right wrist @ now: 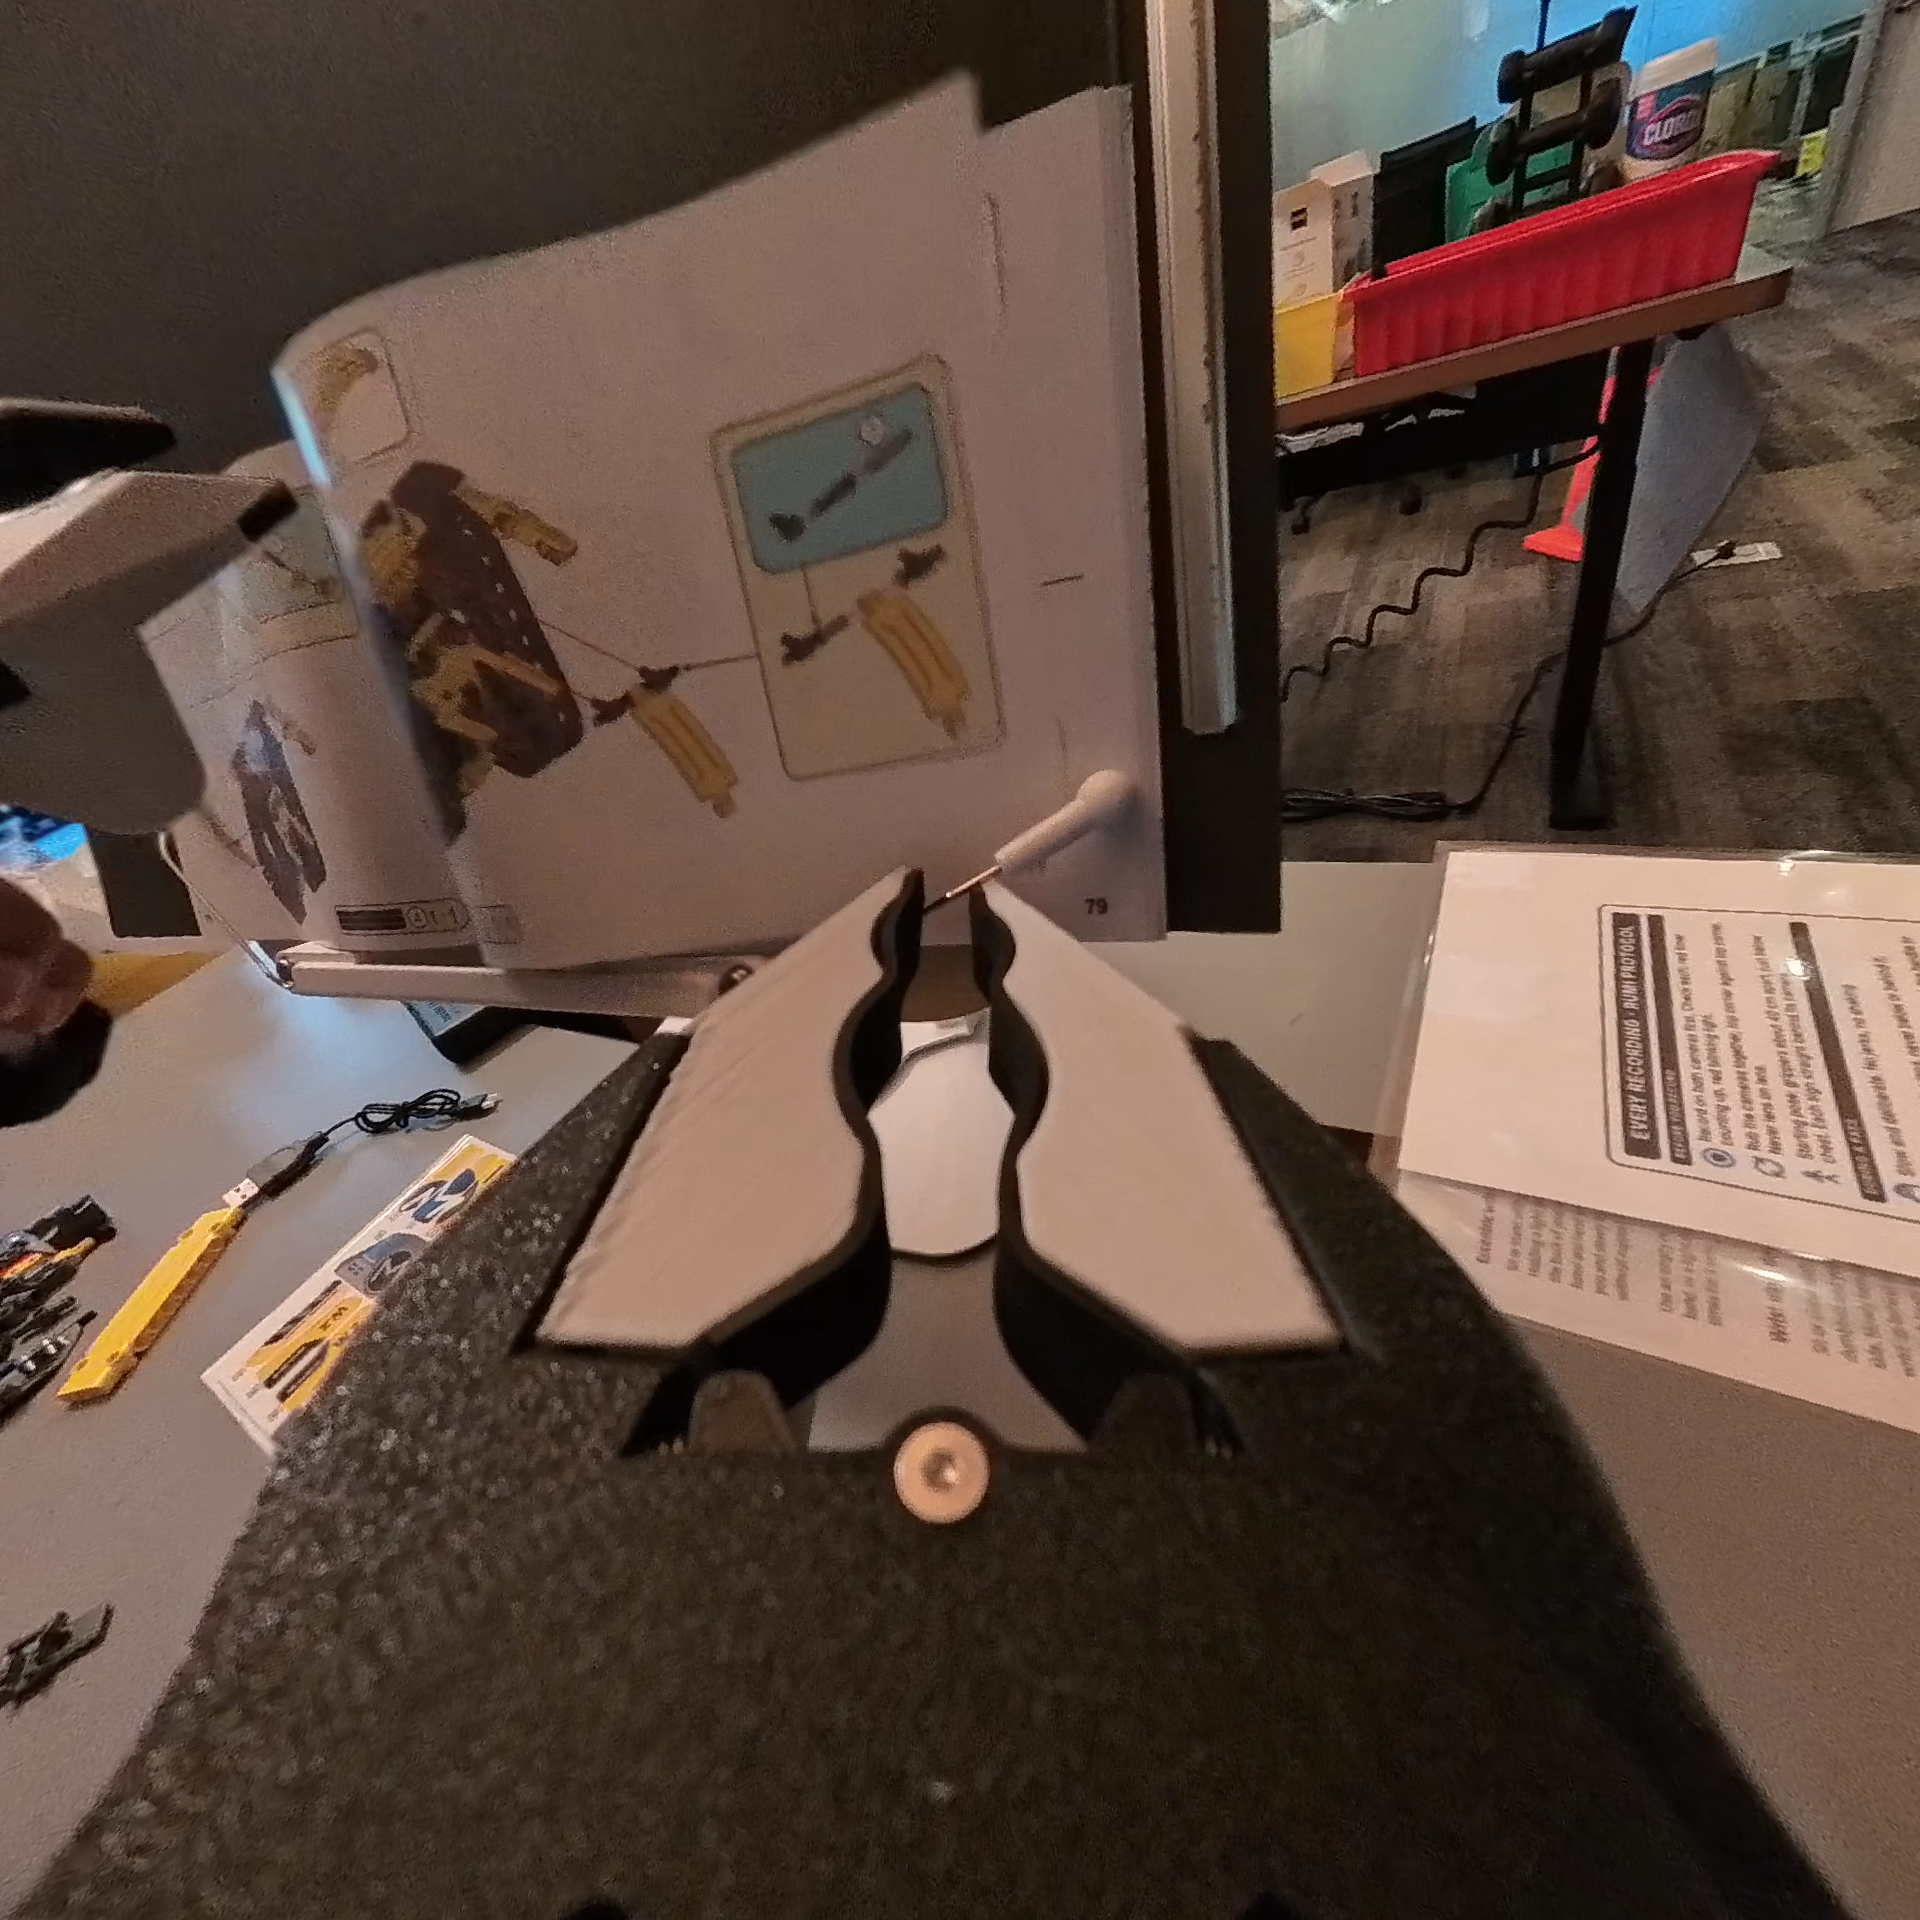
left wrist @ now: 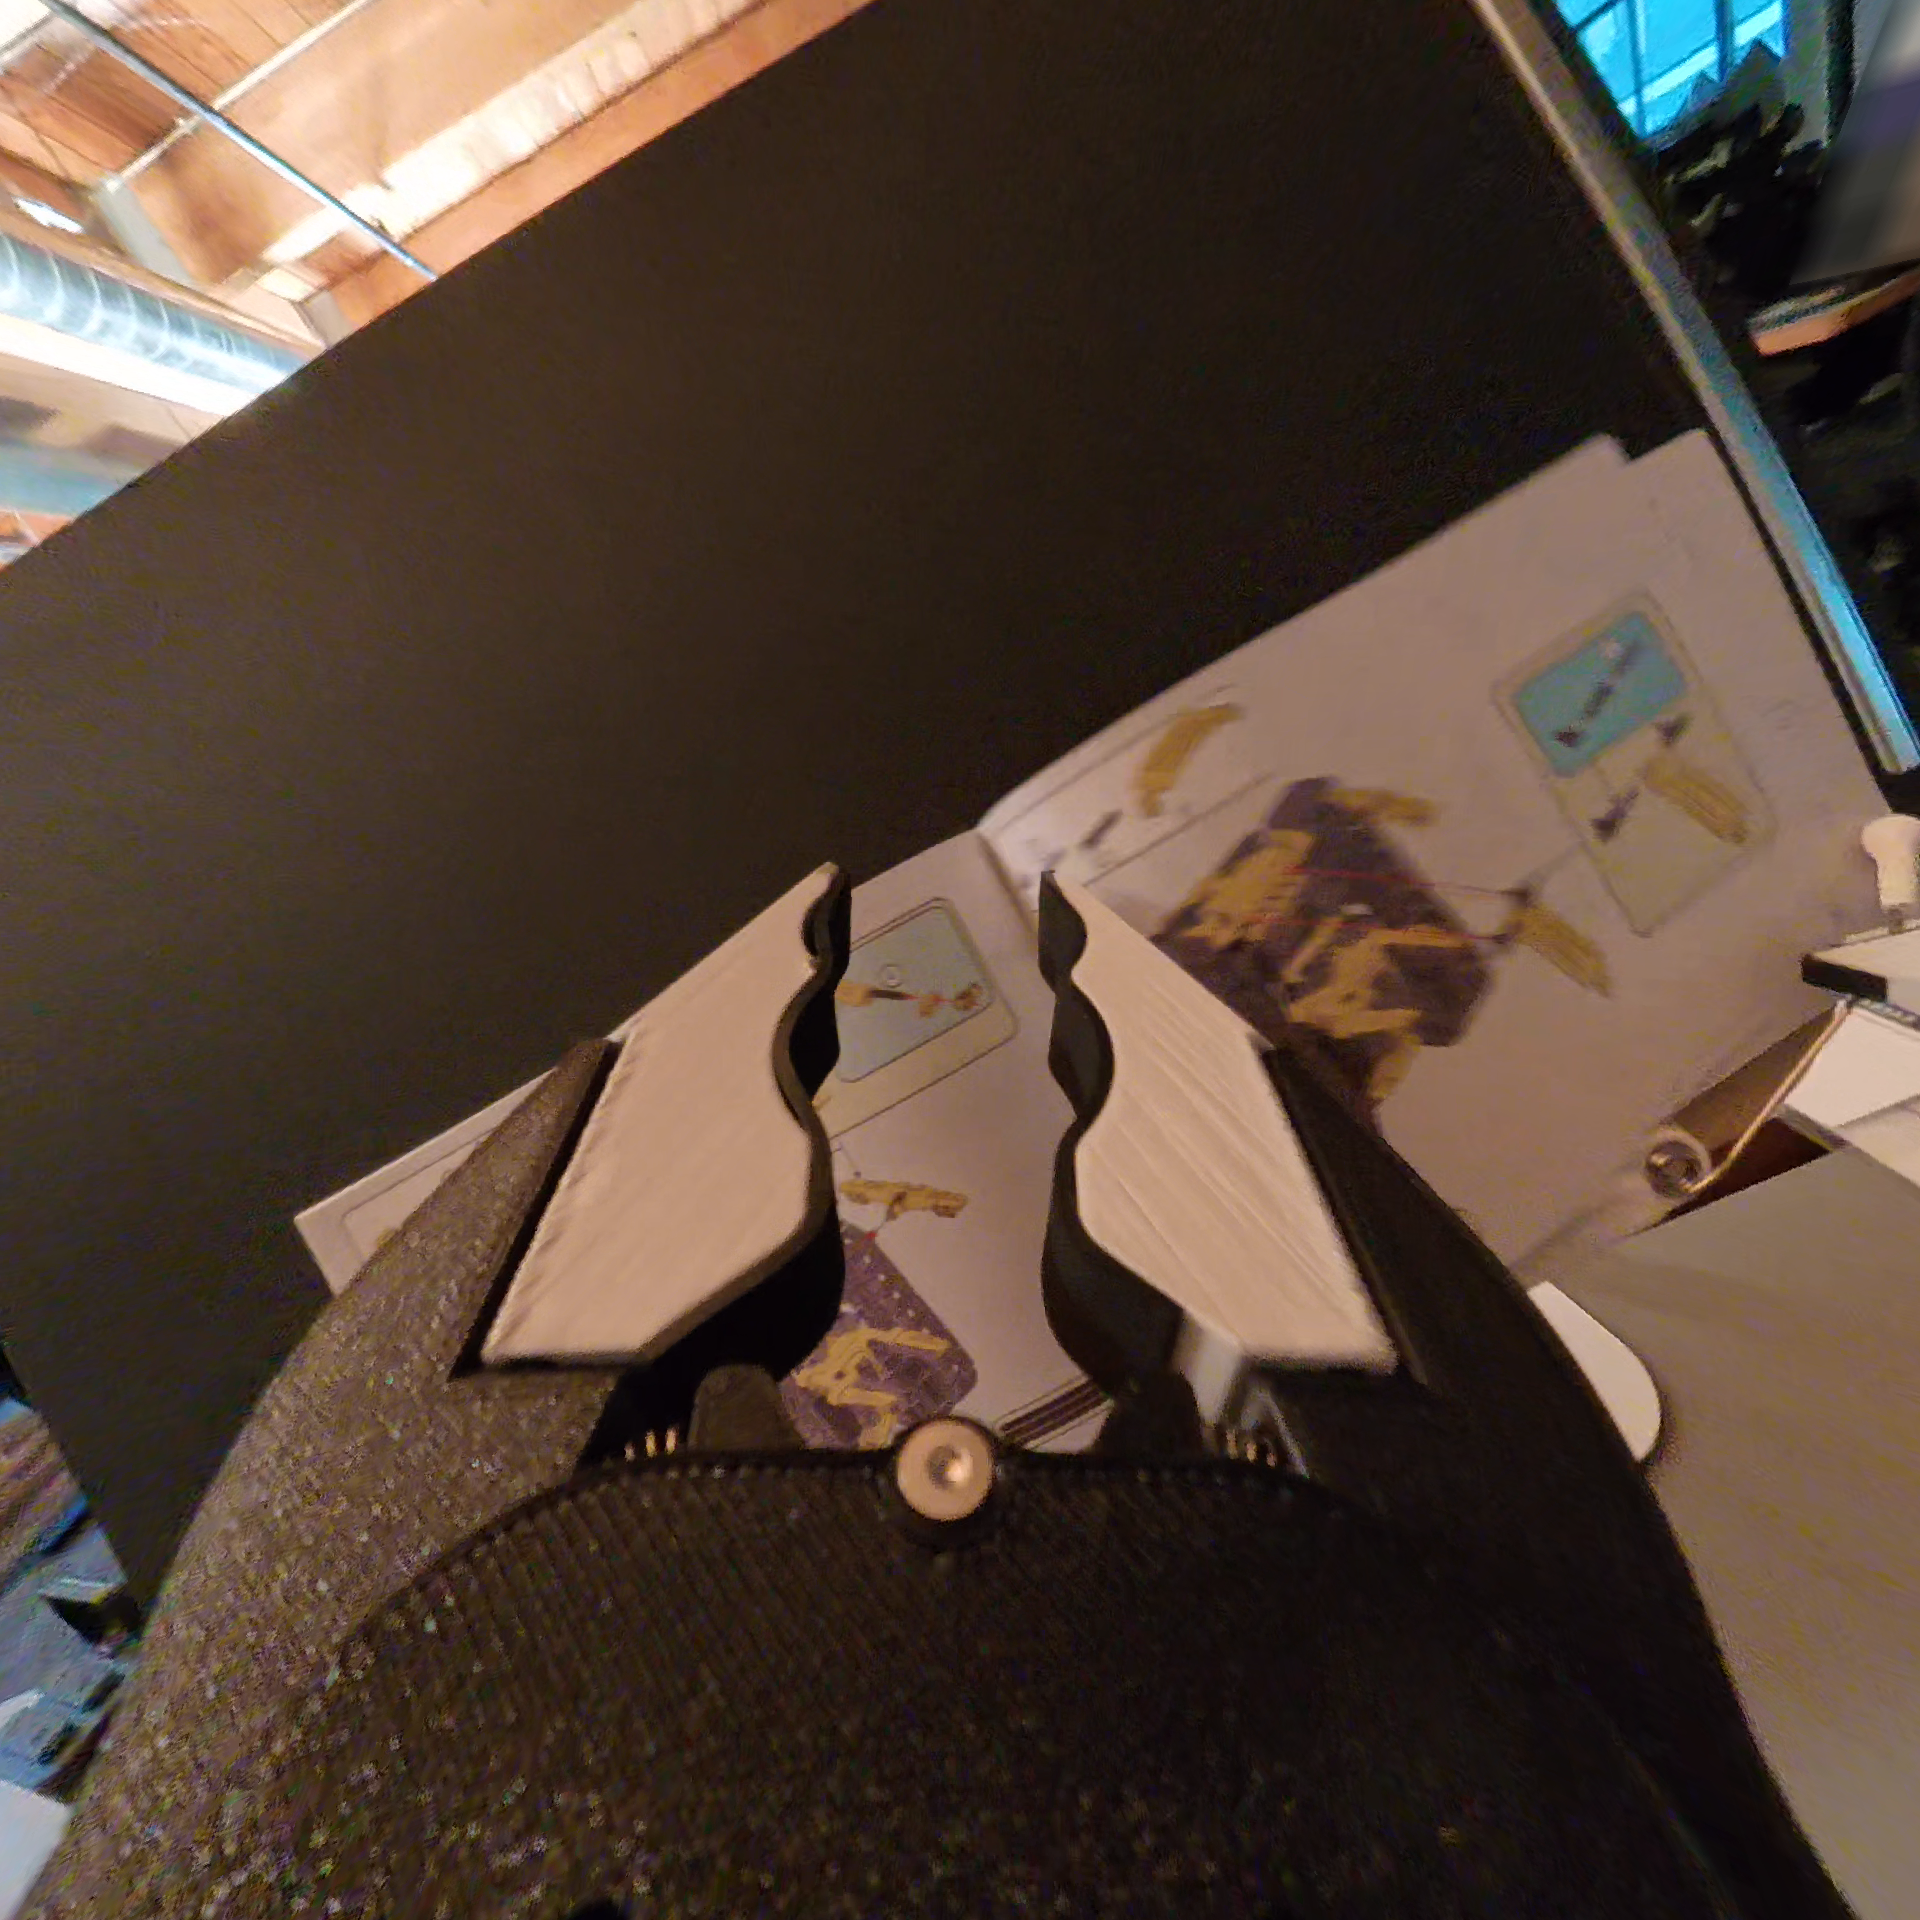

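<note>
An open instruction booklet [left wrist: 1351, 831] stands on a white book stand [right wrist: 468, 977] against a black panel [left wrist: 727, 520]. My left gripper [left wrist: 940, 925] is open and empty, its tips just in front of the booklet's left page. In the right wrist view the booklet [right wrist: 779, 468] has one page curling up at its left, beside a blurred grey finger [right wrist: 104, 623] of my left gripper. My right gripper [right wrist: 945, 894] has only a narrow gap between its jaws. The thin wire of the stand's white-tipped page-holder arm [right wrist: 1091, 805] runs down to that gap; I cannot tell whether they touch.
On the grey desk [right wrist: 312, 1558] lie a yellow beam [right wrist: 156, 1299], a black USB cable [right wrist: 395, 1122], a sticker sheet [right wrist: 343, 1299] and dark small parts [right wrist: 42, 1278] at the left. Laminated printed sheets [right wrist: 1683, 1060] lie at the right. A red bin [right wrist: 1538, 281] sits on a far table. The tips of one gripper are about 20 cm away from the tips of the other.
</note>
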Action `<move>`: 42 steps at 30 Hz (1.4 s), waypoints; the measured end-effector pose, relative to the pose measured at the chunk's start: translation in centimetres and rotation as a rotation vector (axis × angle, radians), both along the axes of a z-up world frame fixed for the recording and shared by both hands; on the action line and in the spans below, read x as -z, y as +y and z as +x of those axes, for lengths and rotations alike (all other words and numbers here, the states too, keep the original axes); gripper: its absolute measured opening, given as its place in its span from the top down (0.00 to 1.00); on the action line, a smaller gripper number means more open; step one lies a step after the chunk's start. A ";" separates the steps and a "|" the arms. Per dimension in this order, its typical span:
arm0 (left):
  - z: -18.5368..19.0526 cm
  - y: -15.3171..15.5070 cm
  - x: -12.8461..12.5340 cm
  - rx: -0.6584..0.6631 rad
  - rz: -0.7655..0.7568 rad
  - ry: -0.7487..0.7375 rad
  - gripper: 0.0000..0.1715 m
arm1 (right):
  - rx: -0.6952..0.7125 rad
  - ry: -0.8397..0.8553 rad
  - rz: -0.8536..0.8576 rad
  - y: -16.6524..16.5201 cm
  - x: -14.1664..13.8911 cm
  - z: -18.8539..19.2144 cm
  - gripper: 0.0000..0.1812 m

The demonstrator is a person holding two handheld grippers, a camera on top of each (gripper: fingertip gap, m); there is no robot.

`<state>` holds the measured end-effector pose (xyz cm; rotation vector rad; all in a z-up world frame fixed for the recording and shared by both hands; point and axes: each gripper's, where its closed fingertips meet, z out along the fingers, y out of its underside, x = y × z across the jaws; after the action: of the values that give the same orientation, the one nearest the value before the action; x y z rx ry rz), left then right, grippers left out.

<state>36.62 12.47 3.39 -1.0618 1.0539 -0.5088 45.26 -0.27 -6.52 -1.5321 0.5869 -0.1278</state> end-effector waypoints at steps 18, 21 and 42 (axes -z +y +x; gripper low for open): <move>3.8 -4.9 3.9 0.135 0.083 0.132 0.27 | 0.071 -0.063 -0.002 -1.2 -1.5 0.2 0.81; 4.4 -4.0 5.7 0.088 0.117 0.192 0.36 | 0.086 -0.079 0.005 -1.7 -2.2 0.4 0.81; -4.4 -2.1 -3.3 0.566 -0.371 -0.049 0.65 | -0.406 -0.075 0.156 2.8 -6.3 -8.5 0.62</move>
<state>32.19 10.40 6.71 -1.0552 1.2464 -1.2174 36.72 2.48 -0.23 -1.4575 0.2125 0.1671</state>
